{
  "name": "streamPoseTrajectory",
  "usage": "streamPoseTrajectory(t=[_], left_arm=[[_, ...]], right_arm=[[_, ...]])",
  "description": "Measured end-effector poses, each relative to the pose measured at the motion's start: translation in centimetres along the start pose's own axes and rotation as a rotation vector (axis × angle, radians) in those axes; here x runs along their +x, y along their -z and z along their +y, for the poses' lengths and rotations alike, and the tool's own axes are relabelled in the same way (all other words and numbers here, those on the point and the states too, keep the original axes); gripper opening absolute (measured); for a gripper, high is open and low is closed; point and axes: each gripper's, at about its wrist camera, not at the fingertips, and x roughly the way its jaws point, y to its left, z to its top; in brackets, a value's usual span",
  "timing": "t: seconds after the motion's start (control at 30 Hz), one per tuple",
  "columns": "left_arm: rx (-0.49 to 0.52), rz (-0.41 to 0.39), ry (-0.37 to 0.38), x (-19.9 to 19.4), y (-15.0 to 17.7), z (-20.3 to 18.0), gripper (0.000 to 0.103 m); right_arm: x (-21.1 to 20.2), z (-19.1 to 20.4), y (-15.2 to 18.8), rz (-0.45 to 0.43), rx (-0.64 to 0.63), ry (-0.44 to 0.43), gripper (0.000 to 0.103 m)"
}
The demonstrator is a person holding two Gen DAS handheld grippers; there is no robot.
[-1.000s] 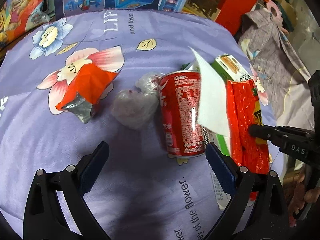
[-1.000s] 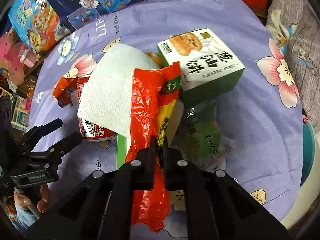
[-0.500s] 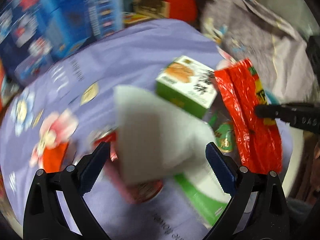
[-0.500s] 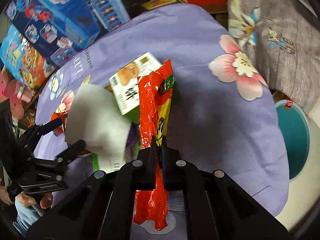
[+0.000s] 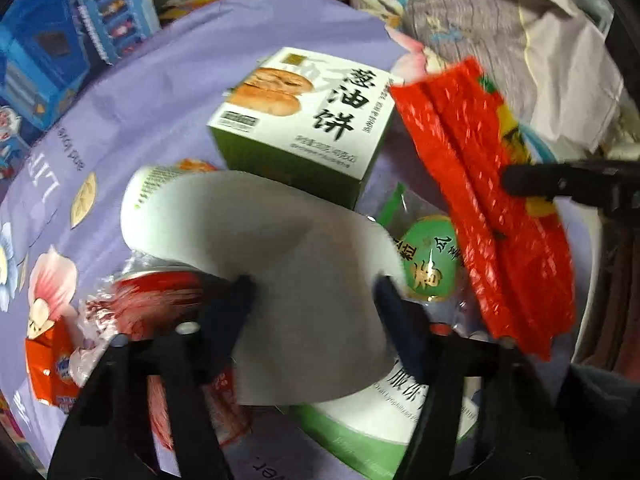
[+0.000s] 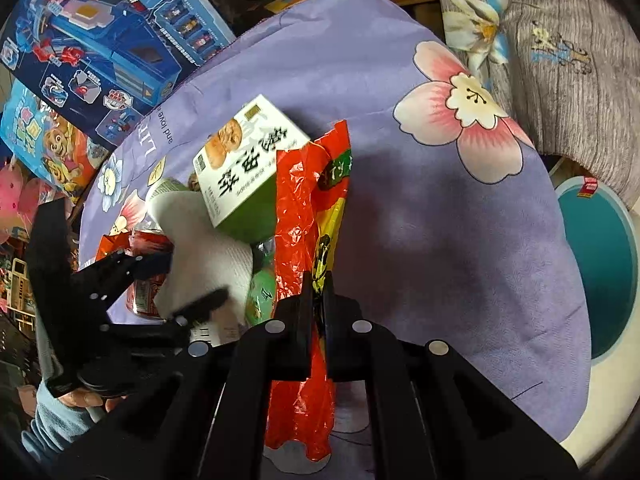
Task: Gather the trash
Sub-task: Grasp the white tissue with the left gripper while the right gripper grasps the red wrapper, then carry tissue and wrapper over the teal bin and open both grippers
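My right gripper [image 6: 317,280] is shut on a red and yellow snack wrapper [image 6: 308,216] and holds it above the purple cloth; it also shows in the left wrist view [image 5: 492,200]. My left gripper [image 5: 312,288] has its jaws around a white paper napkin [image 5: 288,264], closing in on its edges; the napkin shows in the right wrist view [image 6: 204,256] between the left fingers. A red soda can [image 5: 160,300] lies under the napkin. A green and white pastry box [image 5: 304,120] lies behind, a round green packet [image 5: 428,264] to the right.
A crumpled orange wrapper [image 5: 48,364] lies at the left on the purple flowered cloth [image 6: 440,220]. A teal bin [image 6: 604,264] stands below the cloth's right edge. Blue toy boxes [image 6: 100,32] stand at the back. A grey flowered fabric [image 6: 560,40] lies at the right.
My right gripper has lifted the red wrapper off the pile and carried it right. My left gripper has moved forward over the can and narrowed its jaws around the white napkin.
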Motion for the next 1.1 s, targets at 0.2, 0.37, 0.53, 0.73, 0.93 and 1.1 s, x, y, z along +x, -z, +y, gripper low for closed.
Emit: streamPoseTrajectory(t=[0.2,0.37,0.53,0.73,0.93,1.1], left_arm=[[-0.047,-0.072,-0.006,-2.6,0.3,-0.6,0.002],[-0.116,-0.146,0.049,-6.4,-0.1,-0.4,0.002],[-0.155,-0.202,0.092,-9.6,-0.2,-0.4,0.002],[-0.096,-0.198,0.126,-10.0,-1.1,-4.8,0.002],[-0.025,-0.176,0.236,-8.4,-3.8,-11.1,0.002],[0.063,-0.14,0.288,-6.3,-6.1,-17.4,0.003]], right_arm=[[-0.3,-0.5,0.4,-0.006,0.006,-0.03,0.004],[-1.9,-1.1,0.6,-0.038,0.017,-0.059,0.004],[-3.8,-2.0,0.7,-0.079,0.035,-0.07,0.004],[-7.1,-4.5,1.0,-0.147,0.075,-0.066,0.004],[-11.2,-9.5,1.8,-0.23,0.157,-0.024,0.004],[-14.7,-15.4,2.6,-0.298,0.243,0.029,0.004]])
